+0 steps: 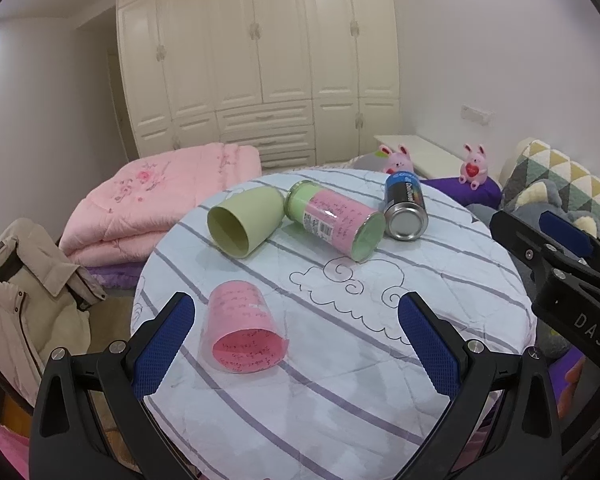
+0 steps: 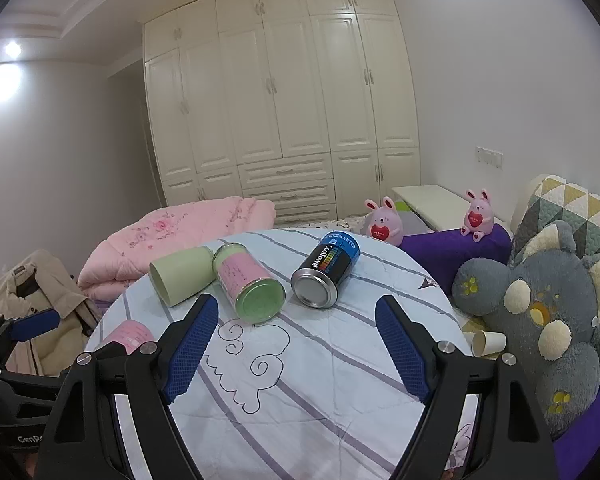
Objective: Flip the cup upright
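Four containers lie on their sides on a round table with a striped cloth (image 1: pixel 340 360). A pink cup (image 1: pixel 242 328) lies nearest my left gripper (image 1: pixel 296 340), mouth toward me, just inside the left fingertip. A pale green cup (image 1: pixel 244 218) lies behind it. A green jar with a pink label (image 1: pixel 336 220) and a blue and black can (image 1: pixel 406 210) lie farther right. My left gripper is open and empty. My right gripper (image 2: pixel 296 344) is open and empty above the cloth, short of the jar (image 2: pixel 250 284) and the can (image 2: pixel 326 272).
A folded pink quilt (image 1: pixel 160 204) lies behind the table at the left, and a beige coat (image 1: pixel 24 300) hangs lower left. A grey plush toy (image 2: pixel 540 312) and a paper cup (image 2: pixel 488 342) sit by the table's right edge. Cream wardrobes fill the back wall.
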`<state>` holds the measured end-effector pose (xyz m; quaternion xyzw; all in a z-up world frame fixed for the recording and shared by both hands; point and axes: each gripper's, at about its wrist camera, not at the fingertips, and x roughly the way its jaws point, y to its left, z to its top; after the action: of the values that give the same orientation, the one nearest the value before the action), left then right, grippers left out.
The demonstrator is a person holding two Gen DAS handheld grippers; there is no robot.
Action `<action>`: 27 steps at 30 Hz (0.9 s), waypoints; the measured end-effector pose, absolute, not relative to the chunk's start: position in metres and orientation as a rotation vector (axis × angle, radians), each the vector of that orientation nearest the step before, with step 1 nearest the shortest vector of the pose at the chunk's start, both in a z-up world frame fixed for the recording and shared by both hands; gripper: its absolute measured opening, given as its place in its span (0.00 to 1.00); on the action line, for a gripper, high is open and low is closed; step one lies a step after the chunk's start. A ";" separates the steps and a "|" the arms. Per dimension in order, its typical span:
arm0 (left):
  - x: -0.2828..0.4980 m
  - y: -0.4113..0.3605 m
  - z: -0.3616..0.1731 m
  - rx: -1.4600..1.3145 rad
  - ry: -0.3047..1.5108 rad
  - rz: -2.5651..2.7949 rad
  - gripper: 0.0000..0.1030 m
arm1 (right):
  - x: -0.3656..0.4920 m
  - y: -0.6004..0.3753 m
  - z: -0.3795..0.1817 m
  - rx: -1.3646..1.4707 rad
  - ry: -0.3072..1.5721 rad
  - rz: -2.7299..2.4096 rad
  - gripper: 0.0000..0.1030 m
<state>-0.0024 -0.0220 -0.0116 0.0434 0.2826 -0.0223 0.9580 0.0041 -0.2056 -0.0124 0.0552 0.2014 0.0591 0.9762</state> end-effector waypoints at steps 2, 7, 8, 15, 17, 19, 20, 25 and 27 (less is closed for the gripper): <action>-0.004 -0.024 -0.011 0.086 0.565 -0.059 1.00 | 0.003 -0.206 -0.012 0.108 0.402 0.119 0.80; -0.003 -0.029 -0.013 0.090 0.567 -0.077 1.00 | 0.001 -0.207 -0.011 0.107 0.392 0.117 0.80; -0.003 -0.030 -0.013 0.093 0.565 -0.080 1.00 | 0.001 -0.207 -0.011 0.108 0.392 0.116 0.80; -0.005 -0.035 -0.012 0.097 0.558 -0.100 1.00 | -0.001 -0.210 -0.012 0.109 0.388 0.112 0.80; -0.005 -0.035 -0.013 0.098 0.560 -0.098 1.00 | -0.002 -0.211 -0.011 0.111 0.387 0.113 0.80; -0.005 -0.036 -0.012 0.101 0.557 -0.098 1.00 | -0.003 -0.211 -0.012 0.112 0.387 0.112 0.80; -0.004 -0.036 -0.013 0.104 0.560 -0.100 1.00 | -0.003 -0.211 -0.012 0.111 0.387 0.110 0.80; -0.004 -0.037 -0.014 0.101 0.566 -0.110 1.00 | -0.003 -0.211 -0.012 0.111 0.391 0.110 0.80; -0.003 -0.037 -0.015 0.103 0.571 -0.112 1.00 | -0.003 -0.211 -0.012 0.110 0.393 0.109 0.80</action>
<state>-0.0029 -0.0369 -0.0154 0.0505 0.2814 -0.0554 0.9567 -0.0028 -0.2110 -0.0119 0.0547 0.1950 0.0540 0.9778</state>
